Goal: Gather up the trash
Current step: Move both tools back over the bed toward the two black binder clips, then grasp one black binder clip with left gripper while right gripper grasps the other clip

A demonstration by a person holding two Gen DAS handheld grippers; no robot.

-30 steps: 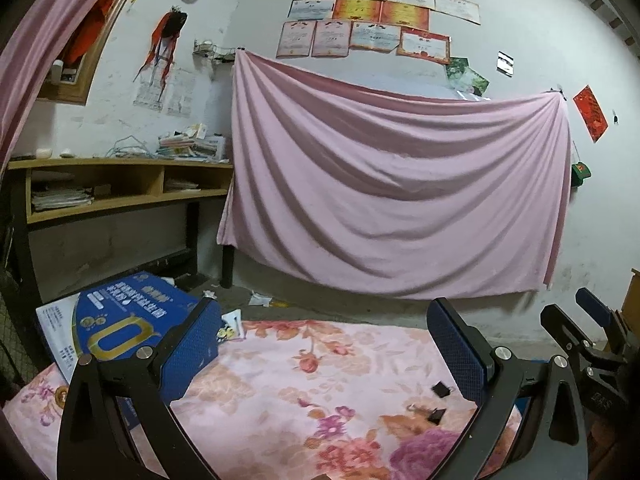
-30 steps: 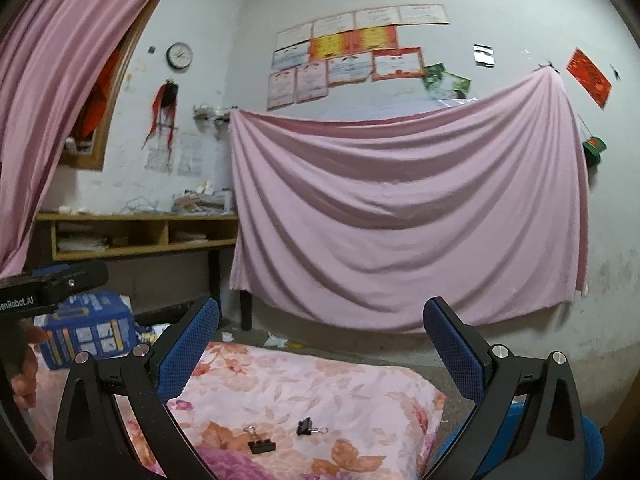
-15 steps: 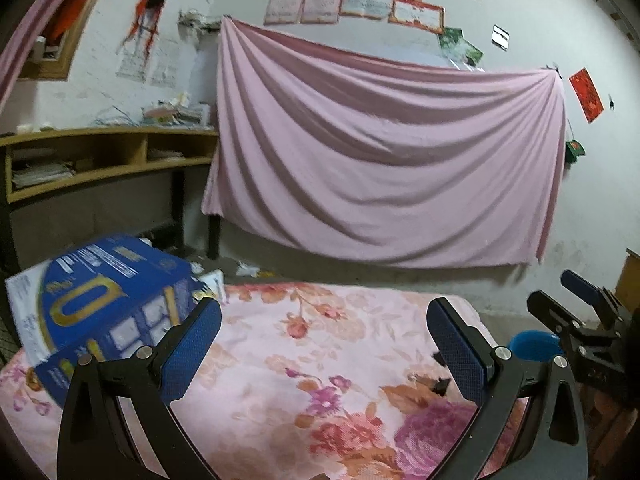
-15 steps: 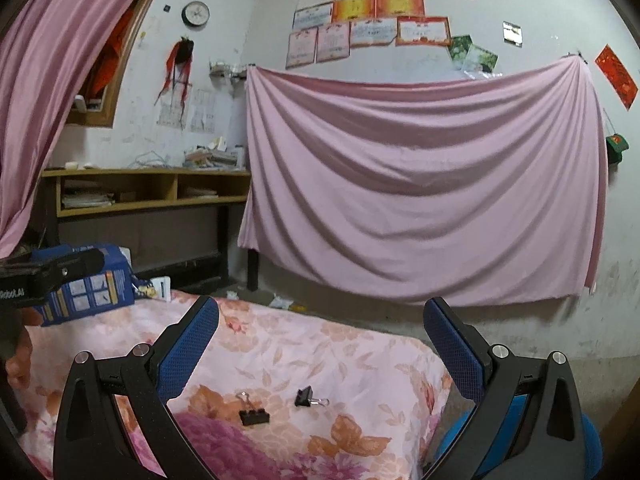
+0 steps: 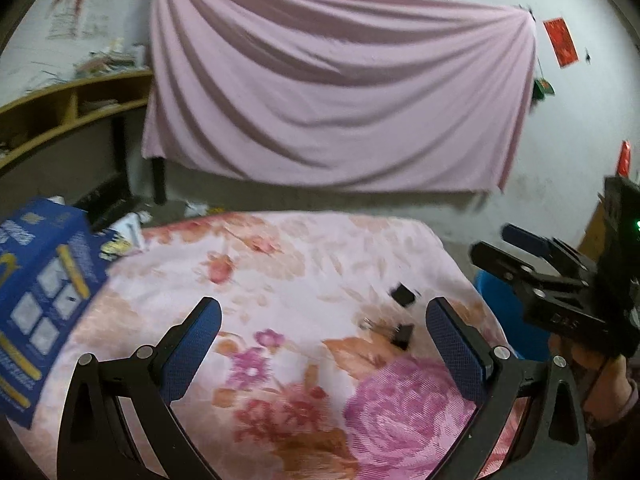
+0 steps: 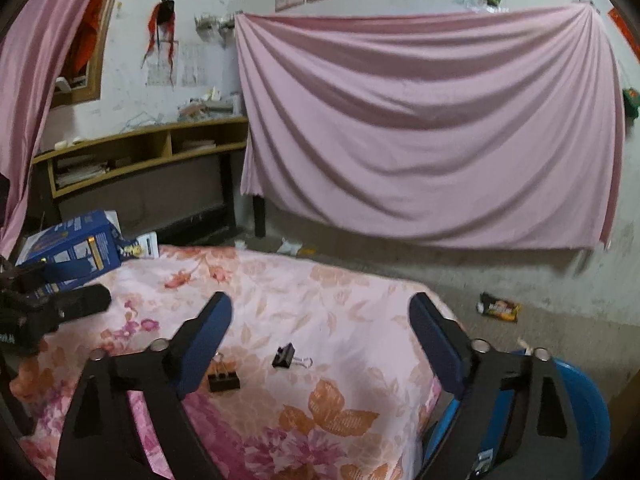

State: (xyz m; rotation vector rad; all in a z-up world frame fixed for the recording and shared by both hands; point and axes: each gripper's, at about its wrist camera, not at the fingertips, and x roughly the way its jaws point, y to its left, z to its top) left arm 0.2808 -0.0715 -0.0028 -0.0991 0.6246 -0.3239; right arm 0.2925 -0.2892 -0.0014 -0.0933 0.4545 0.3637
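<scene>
Two black binder clips lie on the floral cloth [image 6: 340,312]: one [image 6: 286,357] between my right gripper's fingers and one [image 6: 223,380] by its left finger. They also show in the left wrist view, one clip [image 5: 403,294] farther and one clip [image 5: 402,336] nearer. My left gripper [image 5: 320,340] is open and empty above the cloth. My right gripper [image 6: 320,332] is open and empty above the clips. A blue bin [image 6: 588,404] stands at the table's right edge. A dark wrapper [image 6: 499,307] lies on the floor.
A blue box [image 5: 40,304] lies at the table's left end, also in the right wrist view [image 6: 76,250]. A wooden shelf [image 6: 148,152] stands at the back left. A pink sheet [image 6: 432,128] hangs on the wall. Paper scraps [image 6: 290,246] litter the floor.
Both grippers have tilted down and moved closer over the table. The binder clips now sit higher in both views, and the wall pictures have slid out of the top.
</scene>
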